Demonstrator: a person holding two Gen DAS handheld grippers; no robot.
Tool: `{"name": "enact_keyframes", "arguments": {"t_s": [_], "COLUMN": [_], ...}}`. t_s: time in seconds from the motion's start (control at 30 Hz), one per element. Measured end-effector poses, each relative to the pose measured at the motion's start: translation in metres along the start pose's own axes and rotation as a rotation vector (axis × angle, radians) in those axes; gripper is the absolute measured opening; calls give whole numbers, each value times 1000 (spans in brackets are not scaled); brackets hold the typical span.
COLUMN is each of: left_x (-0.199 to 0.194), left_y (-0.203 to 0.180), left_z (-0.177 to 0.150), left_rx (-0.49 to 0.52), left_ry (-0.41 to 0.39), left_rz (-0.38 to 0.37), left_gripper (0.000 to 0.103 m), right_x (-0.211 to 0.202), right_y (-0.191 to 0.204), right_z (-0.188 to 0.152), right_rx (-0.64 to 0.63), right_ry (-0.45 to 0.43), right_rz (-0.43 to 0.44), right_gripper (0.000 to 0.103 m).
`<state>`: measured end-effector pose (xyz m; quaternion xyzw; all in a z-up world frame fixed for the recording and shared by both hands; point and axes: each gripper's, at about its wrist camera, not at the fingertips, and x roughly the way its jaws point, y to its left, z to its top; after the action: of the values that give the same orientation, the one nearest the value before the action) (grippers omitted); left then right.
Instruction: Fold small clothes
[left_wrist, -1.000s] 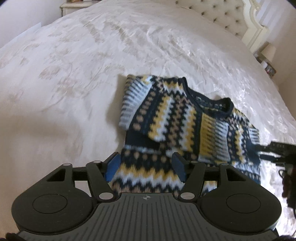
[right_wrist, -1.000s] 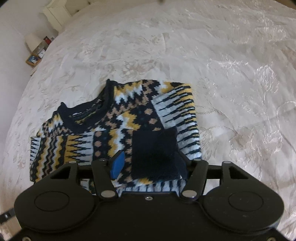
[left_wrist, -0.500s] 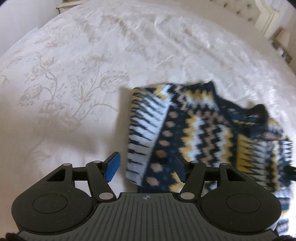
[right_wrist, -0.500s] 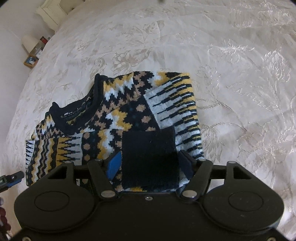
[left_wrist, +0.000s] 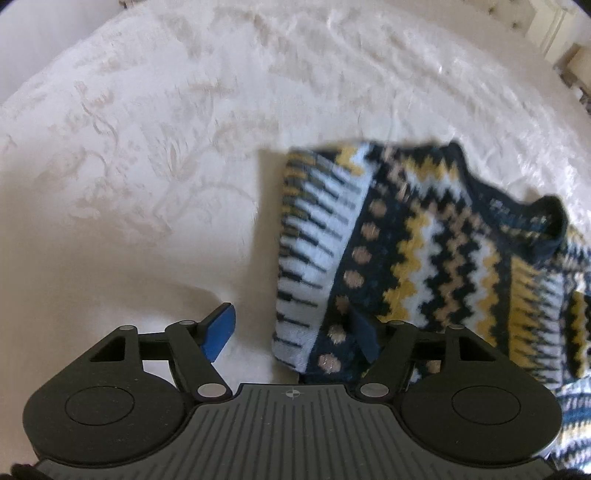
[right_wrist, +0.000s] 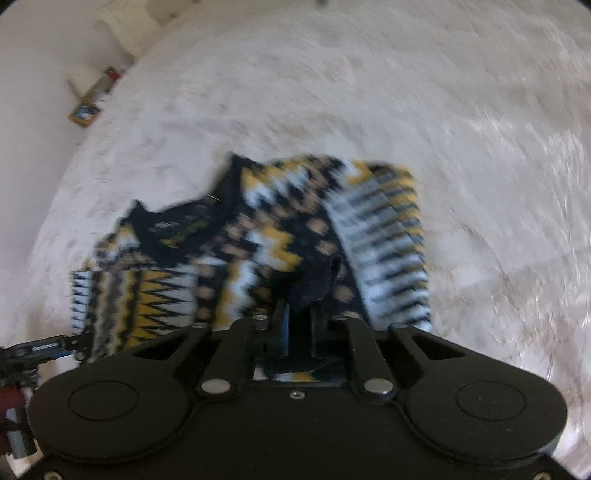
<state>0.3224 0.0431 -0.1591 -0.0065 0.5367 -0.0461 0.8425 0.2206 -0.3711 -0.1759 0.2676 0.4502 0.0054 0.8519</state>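
A small knitted sweater (left_wrist: 424, 251) with navy, yellow, white and tan zigzags lies on the white bedspread (left_wrist: 147, 166), its sleeves folded in. My left gripper (left_wrist: 291, 328) is open at the sweater's left folded edge, with the blue left pad (left_wrist: 218, 326) over the bedspread and the right finger over the knit. In the right wrist view the sweater (right_wrist: 258, 243) is blurred. My right gripper (right_wrist: 297, 317) is shut on the sweater's navy cuff (right_wrist: 314, 284), which bunches up between the fingers.
The bedspread (right_wrist: 461, 147) stretches out on all sides of the sweater. A nightstand with small items (right_wrist: 92, 99) stands beyond the bed's far left edge. The other gripper (right_wrist: 40, 349) shows at the left edge of the right wrist view.
My right gripper has closed on the navy cuff and is moving, blurring the view. My left gripper has shifted left to the sweater's folded side edge and come closer to it.
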Motion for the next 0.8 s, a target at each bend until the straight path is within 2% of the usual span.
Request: {"name": "enact_keyframes", "arguments": {"t_s": [0.1, 0.2, 0.27, 0.37, 0.5, 0.6, 0.67, 0.73, 0.8], "left_x": [-10, -1, 8, 16, 19, 18, 14, 7, 0], "left_y": [-1, 0, 3, 7, 10, 12, 13, 13, 14], "left_z": [1, 1, -1, -3, -4, -4, -6, -9, -14], "left_rx": [16, 30, 26, 23, 21, 21, 38, 53, 62], "left_ry": [-44, -16, 8, 15, 8, -2, -11, -16, -23], "left_rz": [-7, 22, 37, 36, 41, 26, 9, 6, 7], "left_gripper": [67, 67, 69, 73, 82, 82, 82, 82, 82], "right_x": [-16, -4, 9, 20, 28, 28, 26, 24, 23], "right_y": [1, -10, -15, -16, -17, -16, -16, -15, -17], "right_z": [3, 3, 1, -6, -16, -18, -17, -17, -18], "right_rx": [-21, -15, -2, -24, -46, -60, -70, -79, -83], "right_ry": [-44, 1, 50, 82, 86, 80, 73, 68, 75], "right_rz": [-52, -111, -118, -153, -182, -187, -201, -217, -243], "right_gripper": [17, 17, 18, 27, 30, 34, 45, 62, 67]}}
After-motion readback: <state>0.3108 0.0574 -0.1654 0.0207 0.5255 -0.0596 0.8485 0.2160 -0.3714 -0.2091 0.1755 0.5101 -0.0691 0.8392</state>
